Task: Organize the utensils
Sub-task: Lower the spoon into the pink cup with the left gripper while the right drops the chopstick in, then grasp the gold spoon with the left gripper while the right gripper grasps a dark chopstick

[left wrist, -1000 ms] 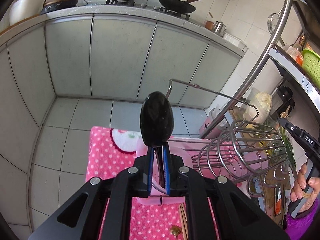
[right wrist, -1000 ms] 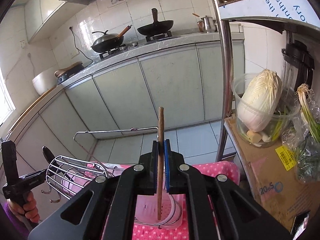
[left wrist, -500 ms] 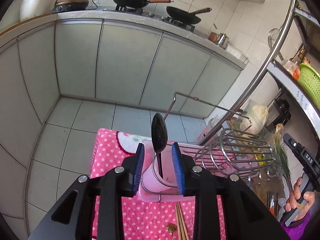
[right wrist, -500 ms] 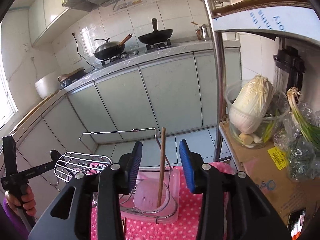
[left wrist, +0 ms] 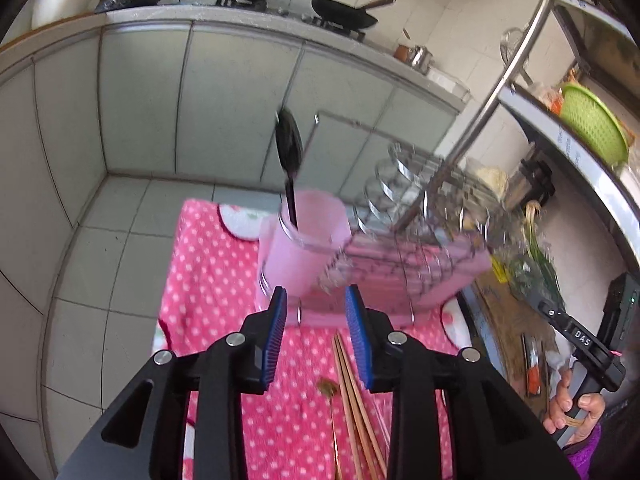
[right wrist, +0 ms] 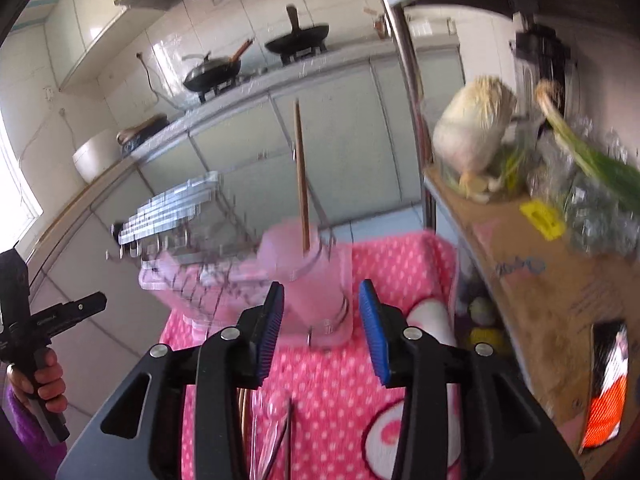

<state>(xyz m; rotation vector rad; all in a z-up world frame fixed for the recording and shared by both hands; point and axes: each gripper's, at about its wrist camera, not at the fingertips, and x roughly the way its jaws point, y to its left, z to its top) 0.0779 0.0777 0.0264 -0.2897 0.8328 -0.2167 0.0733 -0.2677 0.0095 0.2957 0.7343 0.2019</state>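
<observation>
A black spoon (left wrist: 289, 148) stands upright in a pink cup (left wrist: 302, 236) at one end of the wire dish rack (left wrist: 404, 252). My left gripper (left wrist: 316, 320) is open and empty just in front of that cup. A wooden chopstick (right wrist: 301, 176) stands in the pink cup (right wrist: 316, 276) at the rack's other end. My right gripper (right wrist: 322, 316) is open and empty in front of it. Wooden chopsticks (left wrist: 352, 400) and a gold spoon (left wrist: 328, 388) lie on the pink dotted cloth (left wrist: 216, 280) below my left gripper.
Grey kitchen cabinets (left wrist: 224, 100) with pans on the hob stand behind. A metal shelf post (right wrist: 412, 92) and a shelf with a cabbage (right wrist: 472, 132), greens and a cardboard box (right wrist: 560, 292) are at the right. A thin dark utensil (right wrist: 288, 440) lies on the cloth.
Both grippers have opened wider and pulled back and up from the cups. The black spoon and the chopstick stay standing in their cups. Both views are blurred by the motion.
</observation>
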